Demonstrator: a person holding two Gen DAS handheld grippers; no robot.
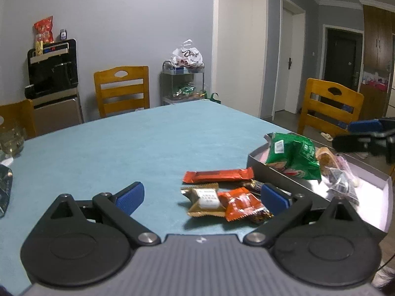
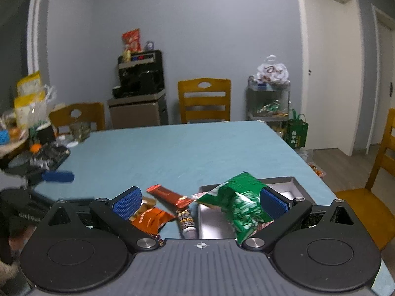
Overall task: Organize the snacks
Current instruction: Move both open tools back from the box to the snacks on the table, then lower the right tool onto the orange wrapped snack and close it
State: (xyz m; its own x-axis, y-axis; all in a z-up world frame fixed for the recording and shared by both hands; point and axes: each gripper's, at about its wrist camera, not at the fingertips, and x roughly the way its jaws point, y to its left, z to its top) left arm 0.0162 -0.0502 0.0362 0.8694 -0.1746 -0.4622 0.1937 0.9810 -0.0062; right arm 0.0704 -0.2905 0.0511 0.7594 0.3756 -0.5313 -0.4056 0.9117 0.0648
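Blue cloth table (image 1: 148,143), crinkly wrappers (image 1: 217,175)

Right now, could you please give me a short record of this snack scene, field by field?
surface: blue table
container: open grey box at the table's right side
in box: green snack bag and a few other wrapped snacks
outside box: long orange bar, brown packet with white label, orange packet
left gripper: open, holding nothing, the loose packets lying on the table between its fingers
right gripper: open, holding nothing
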